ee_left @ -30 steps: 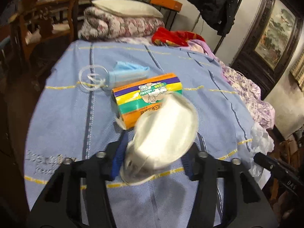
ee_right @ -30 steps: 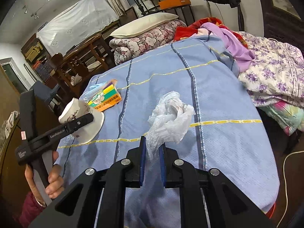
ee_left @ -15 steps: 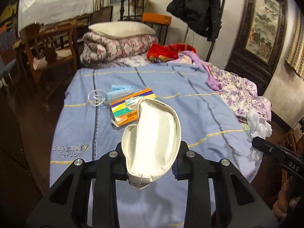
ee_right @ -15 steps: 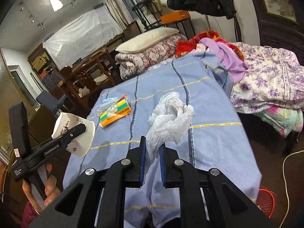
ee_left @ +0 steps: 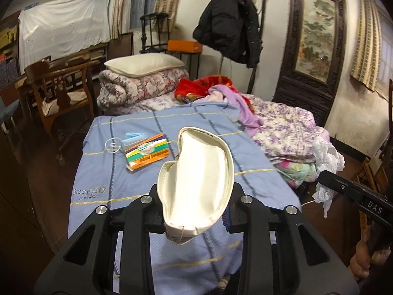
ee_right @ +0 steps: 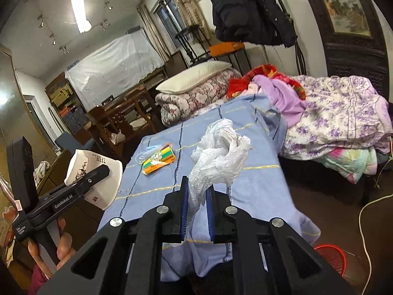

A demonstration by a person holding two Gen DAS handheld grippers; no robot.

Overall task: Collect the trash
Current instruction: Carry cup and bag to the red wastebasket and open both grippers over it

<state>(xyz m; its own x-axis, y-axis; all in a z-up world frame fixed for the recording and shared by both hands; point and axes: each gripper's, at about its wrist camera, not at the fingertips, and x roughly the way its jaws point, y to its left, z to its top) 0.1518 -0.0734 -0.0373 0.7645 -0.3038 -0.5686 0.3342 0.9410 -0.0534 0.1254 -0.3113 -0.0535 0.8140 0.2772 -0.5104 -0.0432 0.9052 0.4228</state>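
In the left wrist view the left gripper (ee_left: 196, 211) fills the bottom of the frame, its jaws pressed in on the sides of a squashed white paper bowl (ee_left: 199, 184); they have just been closing on it, and the bowl's rim is bent into a long oval between them. The bowl is held up above the near end of the blue bedspread (ee_left: 98, 172). In the right wrist view the same bowl shows at the left edge with a dark printed pattern on its outside, and a hand (ee_right: 61, 245) grips the handle below it.

The right gripper (ee_right: 197, 211) is clenched on the lower end of a crumpled white plastic bag (ee_right: 221, 152), which stands up loosely above the blue pads (ee_right: 184, 209). In the left wrist view that bag hangs at the right edge of the frame, past the side of the bed.

Farther up the bedspread, left of centre, lies a flat striped packet (ee_left: 147, 154) in orange, green, yellow and purple. Just beyond it and touching it are a light blue face mask (ee_left: 135, 136) and a clear round plastic lid or ring (ee_left: 113, 145); which, I cannot tell.

At the lower right corner of the right wrist view a red mesh basket (ee_right: 331, 258) stands on the floor beside the bed.

Behind the bedspread lie a purple floral quilt (ee_left: 285, 127), a rolled floral quilt with a cream pillow (ee_left: 145, 64) on top, and red and lilac cloth. A black jacket (ee_left: 228, 24) hangs at the back wall.
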